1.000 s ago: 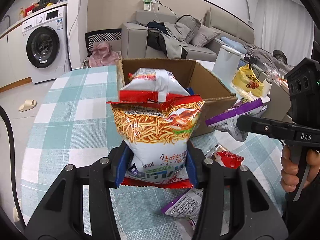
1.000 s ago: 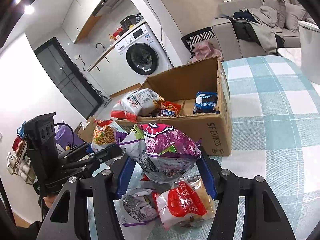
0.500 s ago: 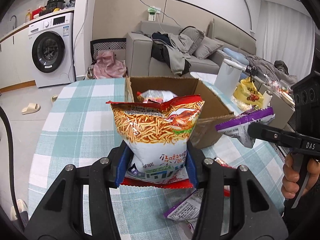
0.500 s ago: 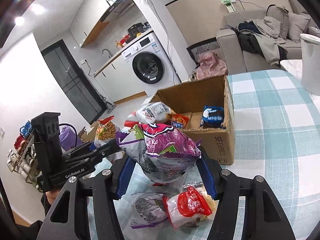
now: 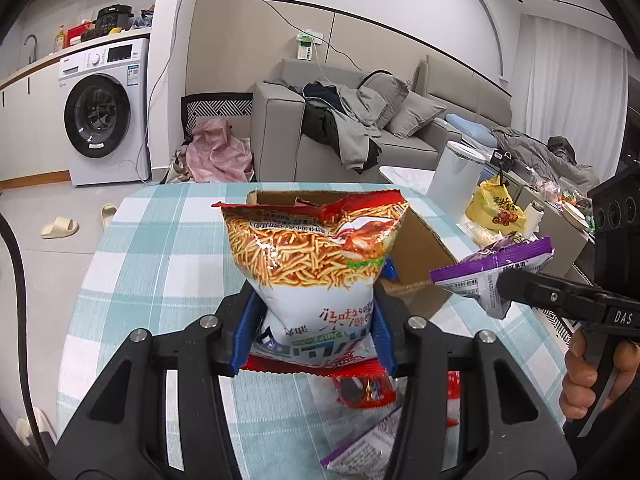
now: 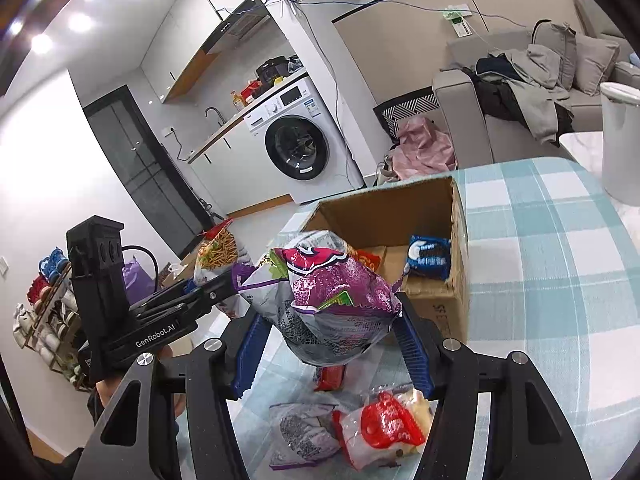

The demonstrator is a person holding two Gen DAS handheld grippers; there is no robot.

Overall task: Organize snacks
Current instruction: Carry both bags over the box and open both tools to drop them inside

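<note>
Both tongs are rising above the desk [image 5: 160, 264]: left tongs [image 5: 316, 328] pinching noodle bag [image 5: 316, 256], right tongs [image 6: 332, 344] pinching purple bag [image 6: 336, 296], box [image 6: 456, 216] now farther off.

Grey sofa [image 5: 360, 136], white washing machine [image 5: 102, 112]

A lived-in home, open-plan: a washing machine [image 5: 100, 114] under a kitchen counter with a sink tap [image 6: 214, 114], a grey sofa [image 5: 360, 128] heaped with clothes, slippers [image 5: 60, 227] on the floor, and a shoe rack [image 6: 44, 312].
</note>
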